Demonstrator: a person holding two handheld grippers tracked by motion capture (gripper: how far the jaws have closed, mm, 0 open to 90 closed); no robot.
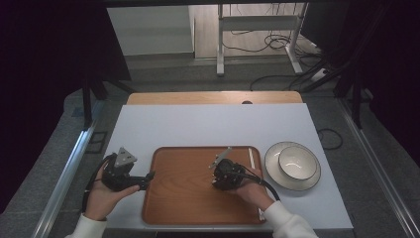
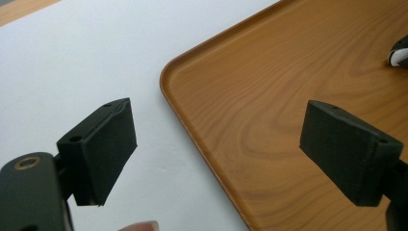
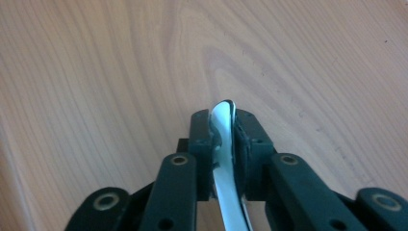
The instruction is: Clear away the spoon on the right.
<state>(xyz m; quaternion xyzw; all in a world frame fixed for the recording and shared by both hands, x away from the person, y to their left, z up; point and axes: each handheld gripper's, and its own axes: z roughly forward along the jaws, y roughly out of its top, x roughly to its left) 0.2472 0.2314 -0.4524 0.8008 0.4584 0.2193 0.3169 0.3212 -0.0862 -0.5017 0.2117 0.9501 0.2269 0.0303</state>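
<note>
A: How far along is the work judged to be?

B: A white spoon (image 3: 225, 159) is clamped between the jaws of the right hand-held gripper (image 3: 224, 130), held over the wooden tray (image 1: 183, 208). So the pick-up can be taken as done; the setting down is left. Where it is meant to go cannot be told, though a bowl (image 1: 297, 162) on a plate (image 1: 275, 173) is seen just beside the tray's right edge, on the bench (image 1: 208, 124).

A: And the left hand-held gripper (image 2: 216, 144)?

B: Its jaws are spread wide with nothing between them. It is held over the tray's left rim, one jaw above the white bench, the other above the wood.

A: Which way is the spoon pointed?

B: In the right gripper view, its long axis is run along the jaws, with one end poking out just past the tips and the rest passing back toward the hand. It is gripped on edge, thin side up. Which end is the bowl of the spoon cannot be told for certain. In the high view, the right hand-held gripper (image 1: 218, 182) is angled toward the tray's left, near side.
</note>
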